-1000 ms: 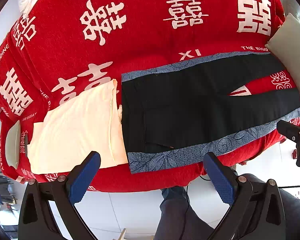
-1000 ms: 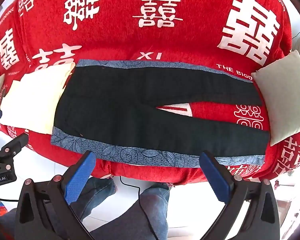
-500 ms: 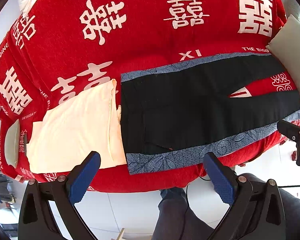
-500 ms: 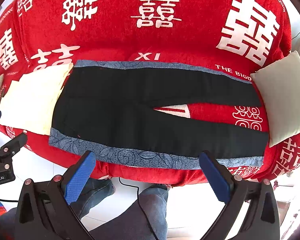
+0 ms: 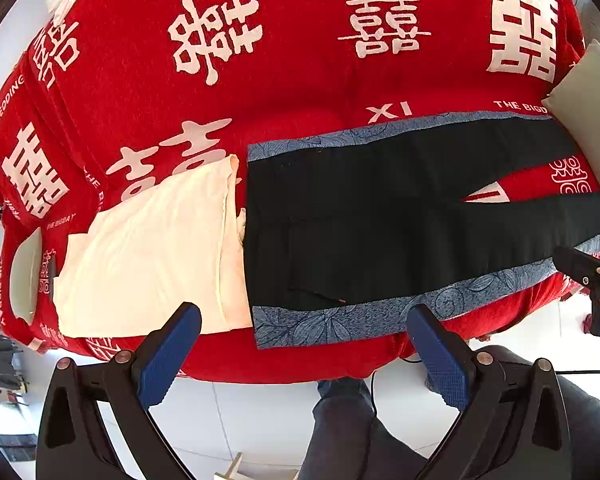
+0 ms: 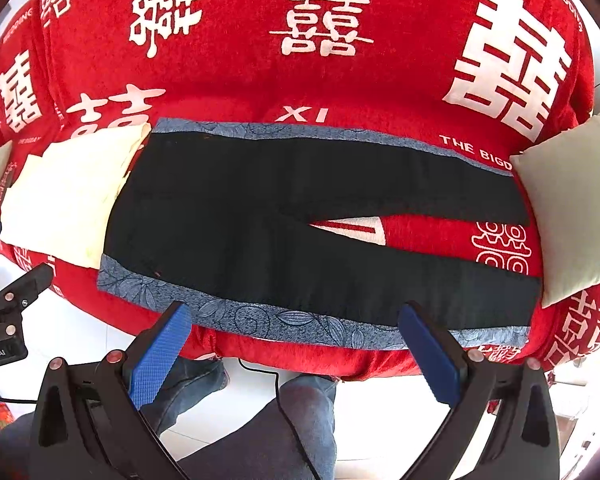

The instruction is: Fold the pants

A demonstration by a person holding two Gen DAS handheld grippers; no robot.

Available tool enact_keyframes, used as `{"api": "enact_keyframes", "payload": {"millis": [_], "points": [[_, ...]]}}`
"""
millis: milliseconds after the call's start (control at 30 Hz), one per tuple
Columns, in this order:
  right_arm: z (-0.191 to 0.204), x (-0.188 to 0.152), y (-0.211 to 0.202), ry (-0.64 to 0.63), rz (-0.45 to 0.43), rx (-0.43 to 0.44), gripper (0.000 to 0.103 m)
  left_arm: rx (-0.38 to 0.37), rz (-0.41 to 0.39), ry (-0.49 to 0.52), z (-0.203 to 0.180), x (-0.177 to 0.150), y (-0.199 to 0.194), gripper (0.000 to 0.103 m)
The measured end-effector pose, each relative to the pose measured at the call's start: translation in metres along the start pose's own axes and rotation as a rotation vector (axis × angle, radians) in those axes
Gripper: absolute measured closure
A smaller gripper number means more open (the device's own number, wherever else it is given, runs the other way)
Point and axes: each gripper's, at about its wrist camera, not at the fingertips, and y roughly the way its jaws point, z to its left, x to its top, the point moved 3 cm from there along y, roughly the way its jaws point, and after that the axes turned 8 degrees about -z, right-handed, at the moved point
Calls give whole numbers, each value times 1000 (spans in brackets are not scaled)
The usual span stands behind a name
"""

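Pants (image 5: 380, 220) spread flat on the red blanket (image 5: 300, 80)
Left tongs (image 5: 304, 344) and right tongs (image 6: 292, 344) hover apart, empty, just short of the near edge

Both views are being taken from beyond the near edge of the red blanket (image 5: 300, 80), looking down across it; the black pants (image 5: 380, 220) (image 6: 260, 220) are being shared.

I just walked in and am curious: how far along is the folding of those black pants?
Barely begun. Done: the black pants lie spread flat on the red cover, legs apart, beside a folded cream cloth. In hand: nothing; the left gripper and right gripper hang open near the blue-patterned side stripe. Left: every fold.
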Motion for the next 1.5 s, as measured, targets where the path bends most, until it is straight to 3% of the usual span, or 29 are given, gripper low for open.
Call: {"api": "enact_keyframes", "payload": {"millis": [567, 767, 1000, 1133, 1333, 1500], "points": [[-33, 8, 12, -50, 48, 69, 0, 50, 31, -107, -24, 6, -2, 0], [-66, 3, 23, 111, 113, 228, 0, 42, 36, -249, -23, 3, -7, 0], [-95, -42, 58, 334, 252, 437, 0, -12, 118, -479, -17, -31, 21, 0], [-79, -69, 84, 439, 287, 565, 2, -69, 144, -555, -9, -57, 48, 0], [-17, -105, 141, 510, 336, 724, 9, -149, 148, -620, 9, -94, 99, 0], [19, -132, 191, 573, 319, 756, 12, -238, 142, -628, 13, -122, 140, 0]]}}
